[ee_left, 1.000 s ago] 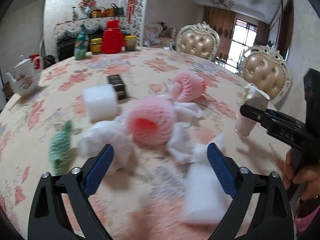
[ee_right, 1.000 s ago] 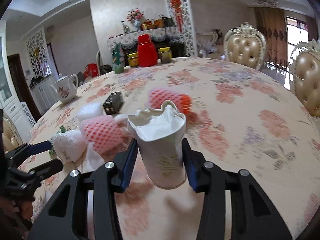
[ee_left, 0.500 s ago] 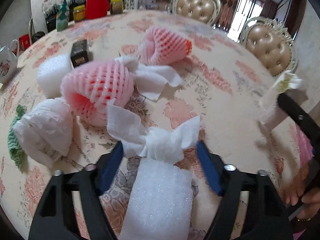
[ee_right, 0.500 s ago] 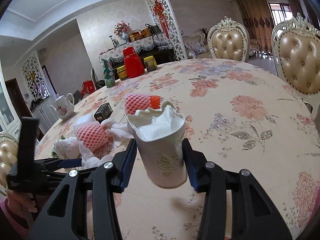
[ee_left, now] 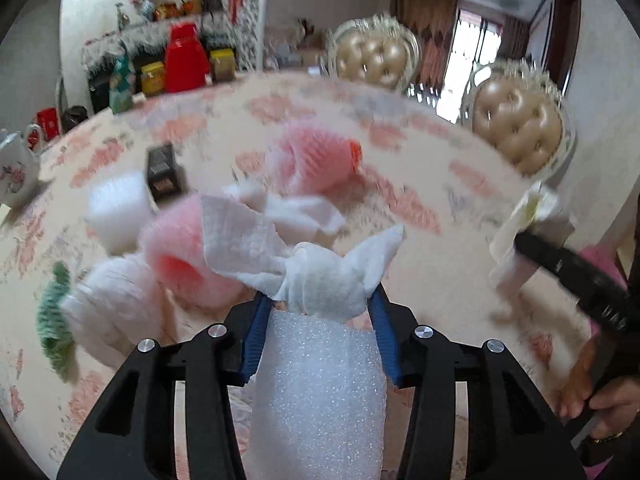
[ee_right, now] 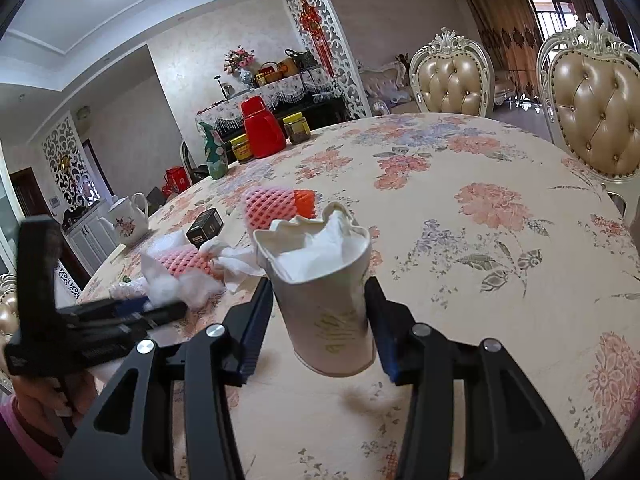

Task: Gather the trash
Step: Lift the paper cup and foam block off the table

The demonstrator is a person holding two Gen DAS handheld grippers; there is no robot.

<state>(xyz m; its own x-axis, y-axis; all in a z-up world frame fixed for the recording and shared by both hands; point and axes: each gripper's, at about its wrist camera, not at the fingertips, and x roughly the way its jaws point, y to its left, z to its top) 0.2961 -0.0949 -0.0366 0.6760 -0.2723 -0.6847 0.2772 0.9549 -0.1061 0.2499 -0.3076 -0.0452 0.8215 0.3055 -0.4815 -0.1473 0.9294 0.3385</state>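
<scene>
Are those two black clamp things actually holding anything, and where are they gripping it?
Yes. The left hand-held gripper pinches a white foam sleeve and tissue near the sleeve's far end. The right hand-held gripper clamps a crumpled paper cup by its sides.

White foam roll (ee_left: 320, 384) and crumpled tissue (ee_left: 316, 276) sit pinched between blue pads. Crushed paper cup (ee_right: 326, 304), tissue-stuffed, is held upright above the table. 2 pink foam nets (ee_left: 188, 256) (ee_left: 316, 160) lie on the tablecloth.

Open tablecloth (ee_right: 500, 280) right of trash pile (ee_right: 188, 264)
</scene>
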